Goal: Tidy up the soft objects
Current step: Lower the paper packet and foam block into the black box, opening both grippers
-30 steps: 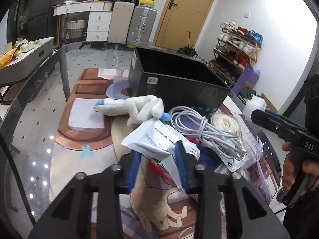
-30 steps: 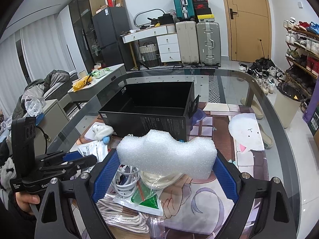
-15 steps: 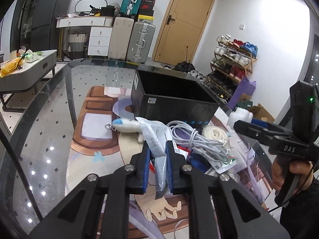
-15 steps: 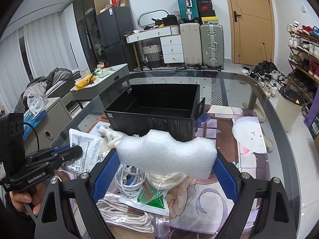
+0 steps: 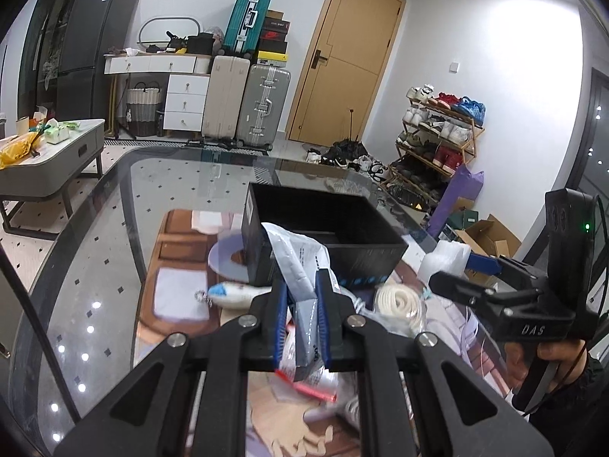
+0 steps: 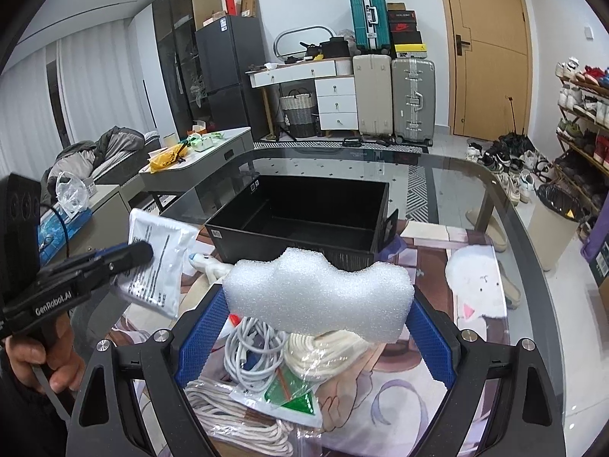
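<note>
Between the blue pads of the left gripper (image 5: 300, 316) a thin white plastic pouch (image 5: 300, 262) is pinched flat, jaws nearly together, its free upper part flopping up and bending toward the black box (image 5: 327, 243). It looks light, limp and slick, so a grip well in from the edge should serve better than one on a corner, which could slide out. From the other side, the right gripper (image 6: 318, 323) stands wide, its pads pressed on both ends of a white foam block (image 6: 318, 297) held clear of the pile; the foam seems very light and springy, likely to dent if squeezed hard, and the end-to-end hold looks sound. Just below lie a coiled white cable (image 6: 251, 346), a bagged coil of cream rope (image 6: 323, 354) and more rope (image 6: 232, 415), loose and tangle-prone. Slightly farther, a small white and blue plush toy (image 6: 207, 264) rests on the glass table (image 6: 456, 190) just beside the box's near wall. Beyond that the box stands open and looks empty inside.
</note>
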A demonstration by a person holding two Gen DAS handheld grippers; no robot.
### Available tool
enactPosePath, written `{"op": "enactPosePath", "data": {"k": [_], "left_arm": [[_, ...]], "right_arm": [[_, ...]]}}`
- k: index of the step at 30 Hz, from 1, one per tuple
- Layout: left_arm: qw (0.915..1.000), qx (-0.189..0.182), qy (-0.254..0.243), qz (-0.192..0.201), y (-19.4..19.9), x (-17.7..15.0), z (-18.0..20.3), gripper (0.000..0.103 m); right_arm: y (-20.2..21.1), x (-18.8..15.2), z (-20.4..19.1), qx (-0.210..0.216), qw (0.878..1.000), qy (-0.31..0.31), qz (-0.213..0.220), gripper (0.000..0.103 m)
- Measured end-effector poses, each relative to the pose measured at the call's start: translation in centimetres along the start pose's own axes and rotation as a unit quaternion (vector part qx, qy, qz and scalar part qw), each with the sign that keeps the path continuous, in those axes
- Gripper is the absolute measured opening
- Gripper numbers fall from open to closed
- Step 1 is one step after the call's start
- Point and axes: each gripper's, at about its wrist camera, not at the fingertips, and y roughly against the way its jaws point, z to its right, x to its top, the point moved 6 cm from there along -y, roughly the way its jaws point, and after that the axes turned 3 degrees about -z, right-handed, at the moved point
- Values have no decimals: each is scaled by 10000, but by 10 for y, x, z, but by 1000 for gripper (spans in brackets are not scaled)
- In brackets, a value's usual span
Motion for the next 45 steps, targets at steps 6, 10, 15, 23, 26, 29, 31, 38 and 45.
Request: {"op": "enactPosePath", "data": {"k": [6,10,15,23,26,29,31,38,45], "left_arm": [[9999,9,-68,125,-11,20,4,12],[9996,19,-131,229,-17,35,7,11],[9996,-6,-183,234,-30,46,10,10],[9995,59,-12,315,-47,63,5,10],[9994,105,-19,315,-57,69,6,10],[9994,157,-71,310,-67,74,8,10],[9993,185,-96,317,-72,77,8,10],[9992,287,-143,228,-90,80,5,10],[9993,345,-150,61,-104,76,2,10]], "right_arm": [[-4,16,0,-48,9997,223,49,91],[-13,27,0,-49,9994,349,34,91],[-31,36,0,-6,9991,427,-64,91],[-52,54,4,-49,9984,559,-119,91],[-60,63,4,-60,9980,620,-120,91],[-68,70,7,-98,9977,650,-149,91],[-75,72,8,-116,9974,690,-177,91],[-95,72,8,-125,9964,777,-325,91],[-106,73,9,-119,9951,907,-370,92]]}}
